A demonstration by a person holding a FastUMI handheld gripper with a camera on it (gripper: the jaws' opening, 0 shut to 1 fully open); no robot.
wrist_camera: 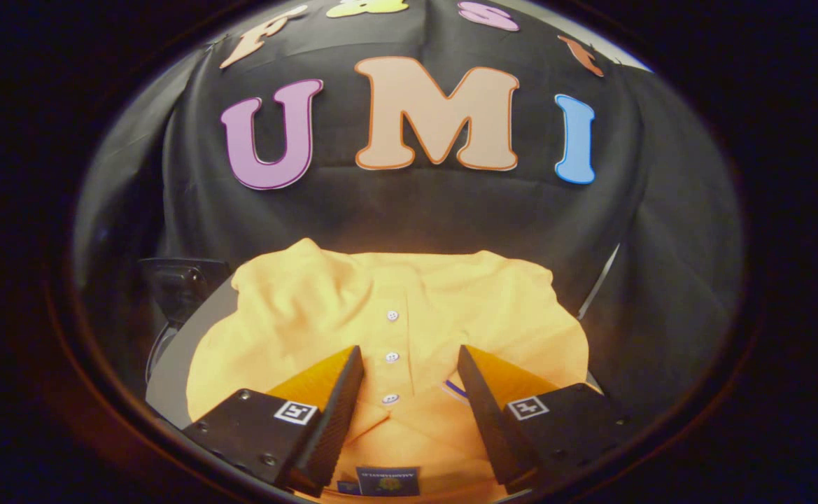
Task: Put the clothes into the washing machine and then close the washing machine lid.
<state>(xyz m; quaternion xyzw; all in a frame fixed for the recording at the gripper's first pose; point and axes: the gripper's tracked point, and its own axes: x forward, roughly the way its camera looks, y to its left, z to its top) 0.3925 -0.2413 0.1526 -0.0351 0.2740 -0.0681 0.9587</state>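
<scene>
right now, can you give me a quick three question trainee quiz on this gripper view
1. True or false: the gripper is shut on the yellow polo shirt.
2. What runs between the two fingers? A) a zipper B) the button placket C) a sock
3. Fill in: at the collar end nearest the camera sits a dark ___.

Key: 1 false, the fingers stand apart over the shirt. 2 B. 3 neck label.

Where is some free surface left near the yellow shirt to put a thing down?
A bare grey strip lies beside the yellow shirt, toward the dark object. The shirt covers the rest; the open gripper straddles its button placket.
</scene>
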